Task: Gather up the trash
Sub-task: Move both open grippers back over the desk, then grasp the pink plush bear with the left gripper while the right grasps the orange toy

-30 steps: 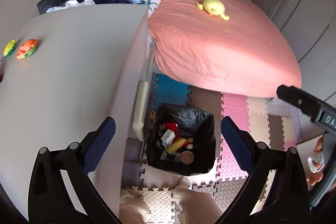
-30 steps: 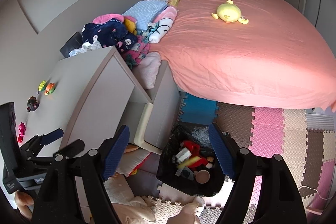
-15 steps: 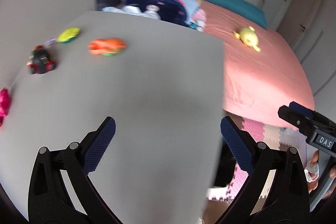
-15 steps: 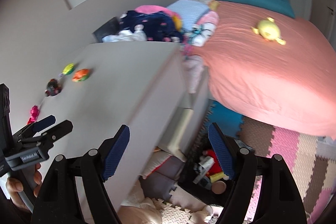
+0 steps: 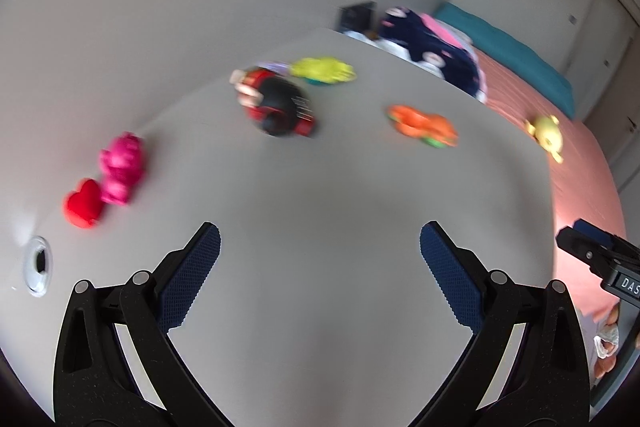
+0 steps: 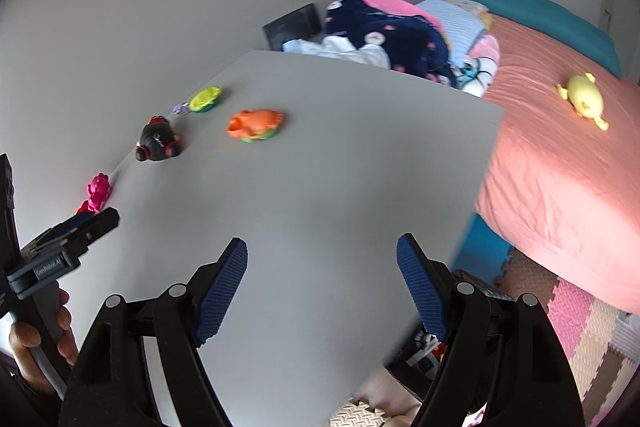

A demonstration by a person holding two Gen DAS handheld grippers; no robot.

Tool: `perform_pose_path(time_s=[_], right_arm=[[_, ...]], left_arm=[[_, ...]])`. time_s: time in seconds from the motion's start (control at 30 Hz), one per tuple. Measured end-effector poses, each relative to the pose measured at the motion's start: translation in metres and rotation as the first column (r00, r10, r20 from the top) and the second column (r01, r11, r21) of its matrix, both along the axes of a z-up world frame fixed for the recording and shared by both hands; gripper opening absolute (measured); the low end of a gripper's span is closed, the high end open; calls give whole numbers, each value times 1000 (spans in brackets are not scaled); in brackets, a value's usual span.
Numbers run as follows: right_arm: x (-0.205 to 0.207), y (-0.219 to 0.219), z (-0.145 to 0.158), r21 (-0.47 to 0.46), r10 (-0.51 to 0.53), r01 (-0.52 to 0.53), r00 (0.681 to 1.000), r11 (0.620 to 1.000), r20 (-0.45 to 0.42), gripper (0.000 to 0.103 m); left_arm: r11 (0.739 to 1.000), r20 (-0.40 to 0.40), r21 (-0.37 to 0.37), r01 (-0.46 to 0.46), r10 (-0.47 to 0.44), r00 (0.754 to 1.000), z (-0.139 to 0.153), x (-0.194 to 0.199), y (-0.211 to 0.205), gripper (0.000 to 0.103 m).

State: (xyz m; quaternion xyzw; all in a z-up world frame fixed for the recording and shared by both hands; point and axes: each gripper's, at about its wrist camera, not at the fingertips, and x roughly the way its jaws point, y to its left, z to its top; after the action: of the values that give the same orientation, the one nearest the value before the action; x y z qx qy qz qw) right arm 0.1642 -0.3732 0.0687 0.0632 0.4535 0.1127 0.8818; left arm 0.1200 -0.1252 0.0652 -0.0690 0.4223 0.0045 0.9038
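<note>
Small toys lie along the far left of the grey desk top (image 5: 340, 195): a red heart (image 5: 83, 203), a pink figure (image 5: 120, 169), a black and red toy (image 5: 278, 107), a yellow-green toy (image 5: 322, 70) and an orange toy (image 5: 422, 125). The right wrist view shows the same orange toy (image 6: 256, 123) and black toy (image 6: 158, 139). My left gripper (image 5: 320, 255) is open and empty above the desk. My right gripper (image 6: 322, 271) is open and empty over the desk's near right part. The black-lined bin (image 6: 424, 351) is mostly hidden below the desk edge.
A bed with a pink cover (image 6: 560, 167) and a yellow plush (image 6: 584, 99) stands to the right. Piled clothes (image 6: 392, 35) lie behind the desk. Foam floor mats (image 6: 580, 323) cover the floor. A cable hole (image 5: 38, 265) sits at the desk's left.
Both grippers swung up and left from the bin on the floor to above the desk top. The toys came closer into view. Both stayed open and empty.
</note>
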Motion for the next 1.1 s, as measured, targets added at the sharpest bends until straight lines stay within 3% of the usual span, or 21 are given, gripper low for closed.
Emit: perform_pose_path(time_s=[0.23,0.43,0.57,0.83,0.93,1.1], right_arm=[[28,40,-2,-4,43,-43,999,999,-18,78],[50,69,-3,-30,76,-77,997,997,-18,78],[68,85,-5,-56,87,-88,996,995,-21,78],[107,108,-13,-90,81,-85,996,992,-44,78],[121,116,-13,-83,84,-87,995,993,-45,78],[141,128,-21,-97,78,-84,995,992,-62,78]], left_arm=[[992,18,84,-91,89,996,-4,21,55,97],[985,13,25,-172,171,985,-21,41,97,97],[979,14,31,-202,201,979,-31,53,107,97],[963,-2,122,-239,241,970,-44,68,117,97],[958,21,123,-257,257,966,-40,68,123,97],[962,-8,98,-253,255,967,-48,78,136,97]])
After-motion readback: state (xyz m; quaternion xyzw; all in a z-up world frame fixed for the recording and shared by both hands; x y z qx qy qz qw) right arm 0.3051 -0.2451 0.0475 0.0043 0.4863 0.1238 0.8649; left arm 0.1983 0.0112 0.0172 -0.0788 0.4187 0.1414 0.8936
